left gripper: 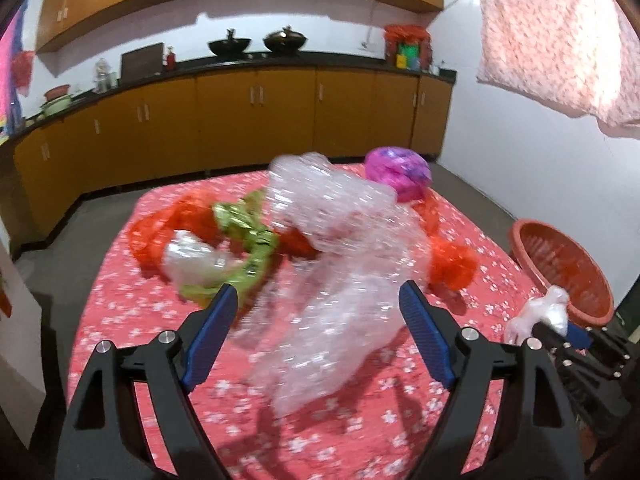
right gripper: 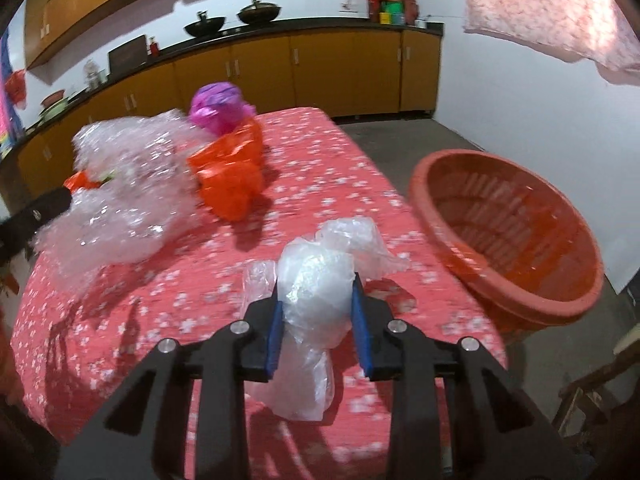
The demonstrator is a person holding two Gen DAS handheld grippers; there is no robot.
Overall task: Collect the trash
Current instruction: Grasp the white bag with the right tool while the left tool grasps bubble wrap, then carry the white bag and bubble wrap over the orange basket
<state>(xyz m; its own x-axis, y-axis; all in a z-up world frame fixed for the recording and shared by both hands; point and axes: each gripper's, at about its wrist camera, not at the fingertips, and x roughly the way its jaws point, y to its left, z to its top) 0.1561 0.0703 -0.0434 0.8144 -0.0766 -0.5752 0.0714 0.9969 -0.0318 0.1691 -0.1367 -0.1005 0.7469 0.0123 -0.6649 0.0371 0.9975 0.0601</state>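
Note:
A big sheet of clear bubble wrap (left gripper: 340, 260) lies crumpled on the red flowered tablecloth (left gripper: 132, 312). My left gripper (left gripper: 318, 290) stands open around its near end, the blue pads apart from it. My right gripper (right gripper: 316, 292) is shut on a clear plastic bag (right gripper: 312, 268), held above the table's right side; it also shows at the left wrist view's right edge as the right gripper (left gripper: 560, 328). An orange-red plastic basket (right gripper: 536, 300) sits tilted beside the table's right edge. More trash lies beyond: orange bags (right gripper: 232, 176), a magenta bag (right gripper: 218, 106), a green foil wrapper (left gripper: 248, 232).
Another orange bag (left gripper: 160, 232) and a clear plastic piece (left gripper: 192, 256) lie at the table's left. A counter with two woks (left gripper: 256, 42) and yellow cabinets runs along the back wall. A pink cloth (left gripper: 560, 40) hangs at upper right. Wooden furniture (right gripper: 584, 400) stands at lower right.

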